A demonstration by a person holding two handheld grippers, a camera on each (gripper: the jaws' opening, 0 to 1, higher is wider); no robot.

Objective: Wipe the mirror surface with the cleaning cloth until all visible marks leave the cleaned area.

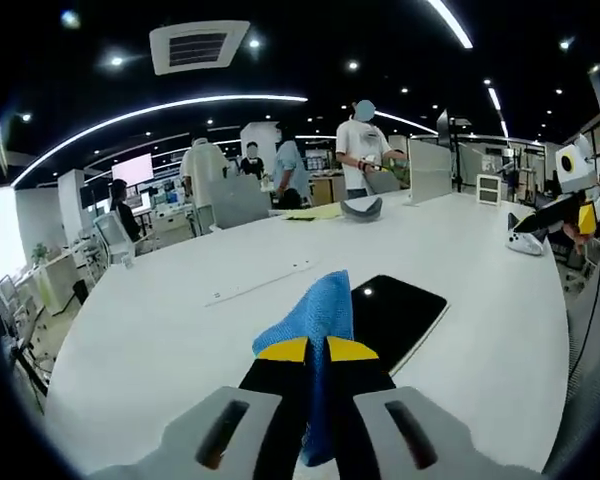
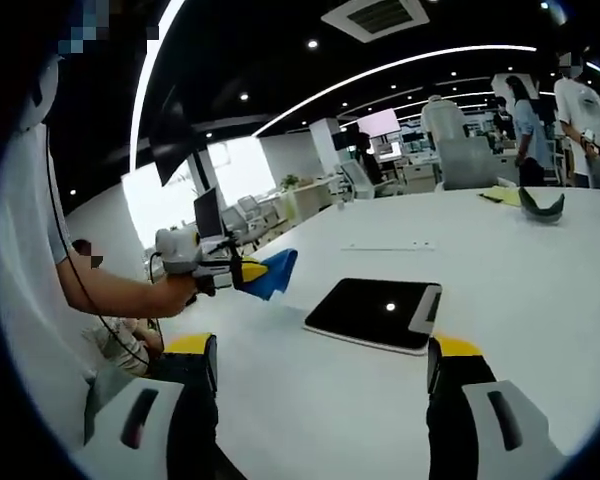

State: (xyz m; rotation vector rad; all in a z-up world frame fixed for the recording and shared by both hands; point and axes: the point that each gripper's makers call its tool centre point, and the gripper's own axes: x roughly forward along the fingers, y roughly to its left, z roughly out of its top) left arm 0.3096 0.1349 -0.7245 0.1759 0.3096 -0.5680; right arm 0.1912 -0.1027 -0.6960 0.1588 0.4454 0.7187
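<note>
Glossy mirror (image 2: 375, 313) — soft cloth (image 1: 313, 325)

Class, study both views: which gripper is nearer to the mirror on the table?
Left. The left gripper, shut on the blue cloth, hangs just short of the mirror. The right gripper, open, sits farther back.

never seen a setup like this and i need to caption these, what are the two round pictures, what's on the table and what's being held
No robot here: a person holds a pair of hand tongs in each hand, and each pair carries a fisheye camera looking along its own jaws.

The left gripper view looks along the left tongs. Their yellow-tipped jaws are shut on a blue cleaning cloth. On the white table just beyond lies a dark rectangular mirror, flat.

The right gripper view looks along the right tongs, whose jaws stand wide apart and hold nothing. The mirror lies ahead of them, and the left tongs come in from the left, held by the person's hand.

Farther back lie a grey curved object and yellow sheets. People stand behind.
</note>
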